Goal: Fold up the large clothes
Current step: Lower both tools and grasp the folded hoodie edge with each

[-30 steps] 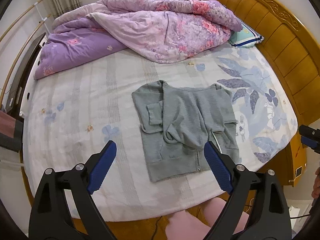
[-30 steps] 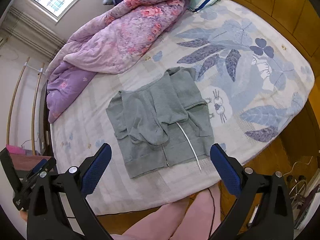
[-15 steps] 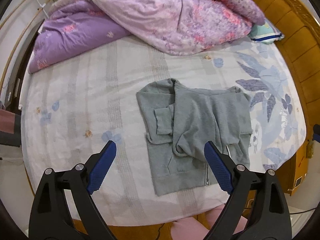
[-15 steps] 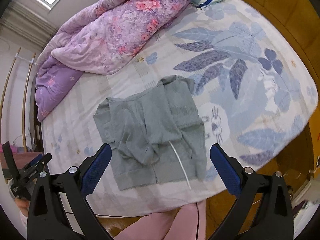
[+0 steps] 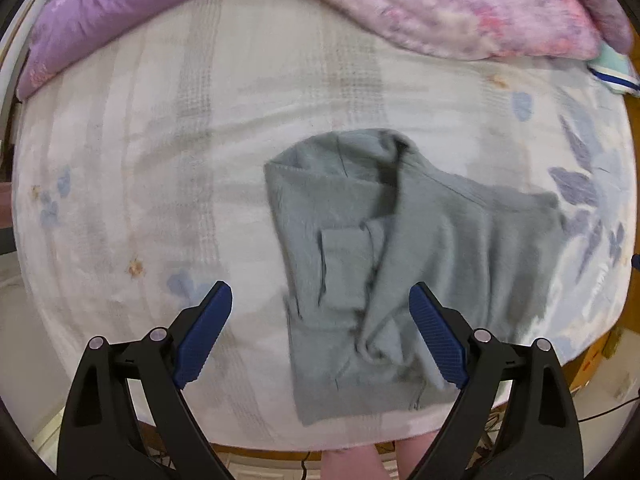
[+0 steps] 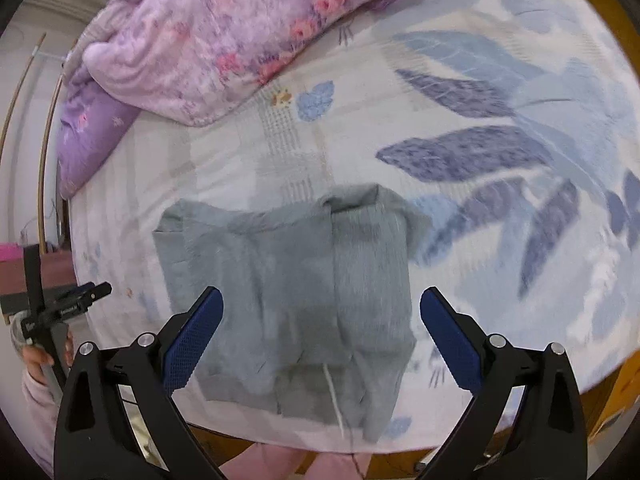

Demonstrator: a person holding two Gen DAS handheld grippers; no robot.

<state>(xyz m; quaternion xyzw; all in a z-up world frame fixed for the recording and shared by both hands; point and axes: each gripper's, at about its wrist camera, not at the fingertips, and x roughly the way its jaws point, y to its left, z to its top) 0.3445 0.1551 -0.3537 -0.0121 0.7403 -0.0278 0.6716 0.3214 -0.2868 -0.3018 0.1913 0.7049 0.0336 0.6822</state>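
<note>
Grey zip sweatshirt point(image 5: 420, 264): lies on the bed sheet point(image 5: 160, 160), partly folded, sleeves drawn in over the front; hem edge nearest the grippers, close to the bed's near edge. Seen from the left wrist, it sits ahead of and between the fingers, reaching past the right-side finger. Seen from the right wrist point(image 6: 296, 292), it fills the gap between the two fingers, its hem low between them; a white drawstring point(image 6: 334, 396) trails down its front near the hem.

Left gripper point(image 5: 320, 300): jaws spread wide, nothing between the blue pads point(image 5: 202, 332); held above the garment, not touching it.

Right gripper point(image 6: 320, 304): jaws spread wide, empty; likewise clear of the cloth.

Bed sheet: white with pale checks ahead of the left gripper; blue leaf print point(image 6: 472, 152) ahead and to the right of the right gripper.

Quilt point(image 6: 224, 28): pink and purple floral, bunched at the far end of the bed, well beyond the sweatshirt.

Pillow point(image 5: 612, 68): striped edge at far right, partly under the quilt.

Both views carry motion blur
</note>
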